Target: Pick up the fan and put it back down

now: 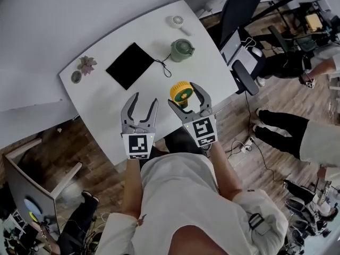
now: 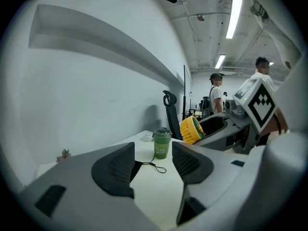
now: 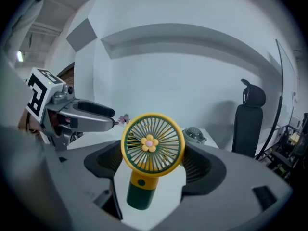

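A small yellow fan (image 3: 152, 146) with a dark green base stands upright between the pads of my right gripper (image 3: 153, 163), which is shut on the rim of its round head. In the head view the fan (image 1: 179, 91) and right gripper (image 1: 183, 96) are over the near edge of the white table (image 1: 101, 105). Whether the fan's base touches the tabletop I cannot tell. My left gripper (image 1: 139, 107) is just to its left, open with nothing between its fingers; its own view shows the left gripper (image 2: 153, 161) over bare table, with the fan (image 2: 191, 129) to the right.
A green lidded cup (image 1: 181, 50) with a black cord stands behind the fan. A black pad (image 1: 130, 65), a small white fan (image 1: 177, 20), a small plant (image 1: 86, 64) and a dish (image 1: 76, 77) lie further back. An office chair (image 1: 241, 52) and people are to the right.
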The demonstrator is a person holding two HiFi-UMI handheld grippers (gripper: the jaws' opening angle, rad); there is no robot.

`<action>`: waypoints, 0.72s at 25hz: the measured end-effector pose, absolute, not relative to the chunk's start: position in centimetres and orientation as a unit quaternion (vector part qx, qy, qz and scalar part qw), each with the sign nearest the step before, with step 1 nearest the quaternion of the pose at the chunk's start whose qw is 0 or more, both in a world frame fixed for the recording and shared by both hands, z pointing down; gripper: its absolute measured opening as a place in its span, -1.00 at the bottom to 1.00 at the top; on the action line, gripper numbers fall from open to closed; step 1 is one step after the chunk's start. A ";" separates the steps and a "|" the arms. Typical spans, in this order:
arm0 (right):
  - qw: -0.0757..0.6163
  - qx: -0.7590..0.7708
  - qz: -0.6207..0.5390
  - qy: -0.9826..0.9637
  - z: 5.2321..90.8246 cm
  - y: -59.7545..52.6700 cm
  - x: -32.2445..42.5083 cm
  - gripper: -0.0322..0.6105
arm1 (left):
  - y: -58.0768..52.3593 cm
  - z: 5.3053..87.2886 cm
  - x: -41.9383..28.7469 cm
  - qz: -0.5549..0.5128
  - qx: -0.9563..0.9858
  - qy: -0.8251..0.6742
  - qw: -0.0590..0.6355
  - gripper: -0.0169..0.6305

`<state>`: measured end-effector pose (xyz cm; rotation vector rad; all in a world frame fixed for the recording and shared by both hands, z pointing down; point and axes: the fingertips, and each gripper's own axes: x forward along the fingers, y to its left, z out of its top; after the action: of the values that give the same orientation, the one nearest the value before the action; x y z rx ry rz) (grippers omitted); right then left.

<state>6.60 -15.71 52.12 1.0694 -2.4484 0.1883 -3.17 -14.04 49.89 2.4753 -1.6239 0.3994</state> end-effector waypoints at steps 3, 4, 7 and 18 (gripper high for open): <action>0.248 0.379 0.083 -0.888 54.6 -15.7 6.4 0.31 | -14.1 51.6 -3.2 0.144 0.823 -0.542 0.090 -0.21; 0.253 0.376 0.088 -0.887 55.3 -15.7 6.4 0.31 | -14.1 52.2 -3.2 0.148 0.822 -0.541 0.094 -0.21; 0.269 0.365 0.101 -0.885 57.4 -15.6 6.2 0.31 | -14.1 53.7 -3.1 0.158 0.819 -0.541 0.107 -0.21; 0.332 0.330 0.139 -0.873 64.6 -14.9 5.9 0.31 | -13.7 58.8 -2.8 0.188 0.806 -0.538 0.157 -0.22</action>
<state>5.92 -14.94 64.65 0.8627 -2.2802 0.3635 -2.77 -13.68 58.76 2.3078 -1.5407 0.5392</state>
